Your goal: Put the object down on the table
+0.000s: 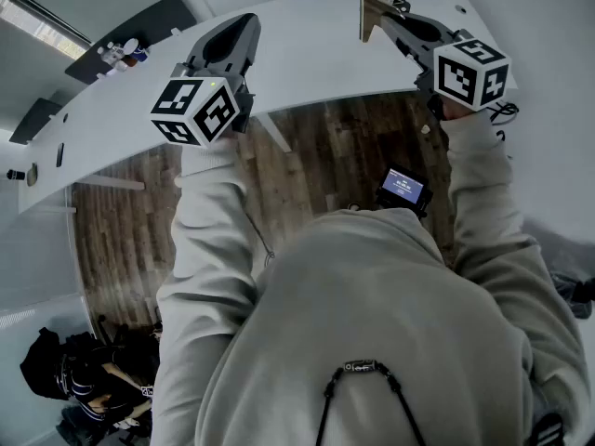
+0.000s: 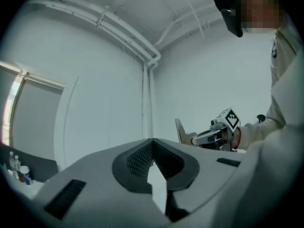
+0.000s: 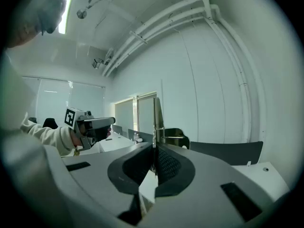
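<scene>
Board (image 1: 369, 6) in the air and not yet on the table (image 1: 307, 63): we judge ourselves to be in the carrying step. Our right gripper (image 1: 385, 17) is clamped tight on this thin, flat piece, which stands upright on edge out of the jaws, seemingly above the far part of the white tabletop. Our left gripper (image 1: 244, 21) hangs well apart from it, jaws pressed together with nothing between them. Next we would need to lower the right hand until the board meets the tabletop, probably tipping it flat so it cannot topple, and only then part the jaws.
</scene>
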Motion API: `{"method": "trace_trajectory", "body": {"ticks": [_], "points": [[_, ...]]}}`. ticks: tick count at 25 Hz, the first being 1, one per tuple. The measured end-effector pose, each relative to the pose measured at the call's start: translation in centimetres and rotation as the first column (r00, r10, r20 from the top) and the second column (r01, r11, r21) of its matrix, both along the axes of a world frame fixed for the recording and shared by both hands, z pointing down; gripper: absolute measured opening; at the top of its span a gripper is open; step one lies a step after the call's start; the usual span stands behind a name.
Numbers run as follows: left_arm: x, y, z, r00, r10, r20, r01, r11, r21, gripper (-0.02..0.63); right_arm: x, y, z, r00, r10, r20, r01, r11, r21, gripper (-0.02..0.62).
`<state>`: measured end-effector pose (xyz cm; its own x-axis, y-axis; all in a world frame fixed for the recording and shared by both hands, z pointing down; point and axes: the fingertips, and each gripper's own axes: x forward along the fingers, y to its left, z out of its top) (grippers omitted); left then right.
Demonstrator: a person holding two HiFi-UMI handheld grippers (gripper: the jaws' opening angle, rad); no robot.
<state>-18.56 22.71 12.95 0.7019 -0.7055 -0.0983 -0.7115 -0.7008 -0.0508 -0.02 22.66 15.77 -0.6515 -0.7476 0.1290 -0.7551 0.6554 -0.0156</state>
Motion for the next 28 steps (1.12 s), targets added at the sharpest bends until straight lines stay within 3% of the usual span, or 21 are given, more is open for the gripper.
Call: {"method": "trace_trajectory", "body": {"ticks": [12,21,28], "points": [[-0.8,-0.5,-0.5,1.0,-0.008,-0.009,0.008,0.999,0.034,0.003,0.1,-0.3,0.2,1.0,0.018,0.007,-0.018,1.0,-0.005,0.021],[-0.6,-1.8,1.5,1.0,-0.002,-0.002,0.002,0.999,-0.039,0.003,0.1,-0.4,0.8,1.0,0.01,0.003,-0.01,1.0,-0.026,0.021],[3.2,-5.6,3.3,1.0,-0.007,-0.003,0.007,0.998,-0.07,0.004,4.1,-4.4,2.8,0.999,0.009,0.034,-0.006,0.997,-0.071,0.021]]}}
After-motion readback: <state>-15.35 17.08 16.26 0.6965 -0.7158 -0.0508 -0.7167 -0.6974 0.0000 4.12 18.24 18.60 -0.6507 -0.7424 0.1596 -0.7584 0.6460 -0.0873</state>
